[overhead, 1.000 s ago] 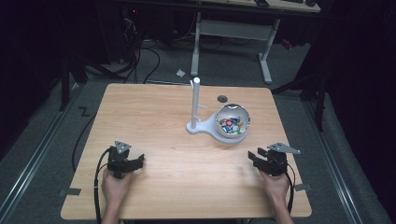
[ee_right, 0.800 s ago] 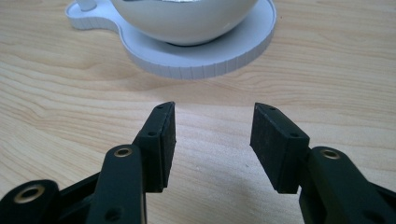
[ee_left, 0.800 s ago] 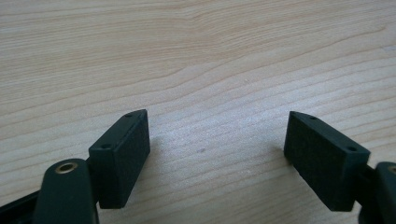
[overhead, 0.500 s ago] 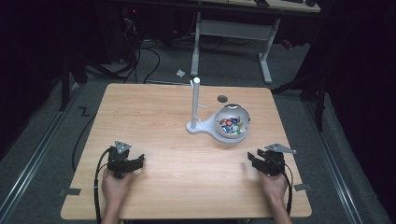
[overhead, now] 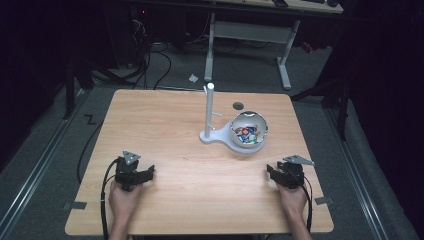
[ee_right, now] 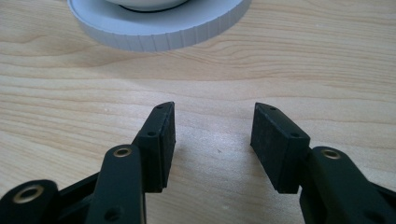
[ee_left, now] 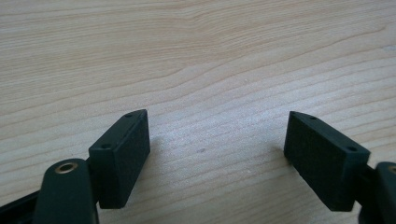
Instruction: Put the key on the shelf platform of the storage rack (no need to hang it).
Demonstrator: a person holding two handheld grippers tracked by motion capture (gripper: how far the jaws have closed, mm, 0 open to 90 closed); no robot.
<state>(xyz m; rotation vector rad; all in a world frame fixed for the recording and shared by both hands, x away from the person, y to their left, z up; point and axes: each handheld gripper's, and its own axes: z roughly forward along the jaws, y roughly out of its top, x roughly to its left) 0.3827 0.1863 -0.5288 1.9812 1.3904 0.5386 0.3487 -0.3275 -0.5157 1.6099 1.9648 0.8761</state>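
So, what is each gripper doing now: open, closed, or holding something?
Left gripper: open, jaws wide apart, nothing between them.
Right gripper: open, holding nothing.

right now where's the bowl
In the high view the bowl sits right of the table's centre, on a white stand's base beside its upright post, ahead of the right claw.

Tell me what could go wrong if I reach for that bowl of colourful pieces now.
The tall white post stands right beside the shiny round bowl on one white base; the open left gripper reaching across might knock it. The bowl sits raised, so a push from the open right gripper may tip its small colourful pieces out.
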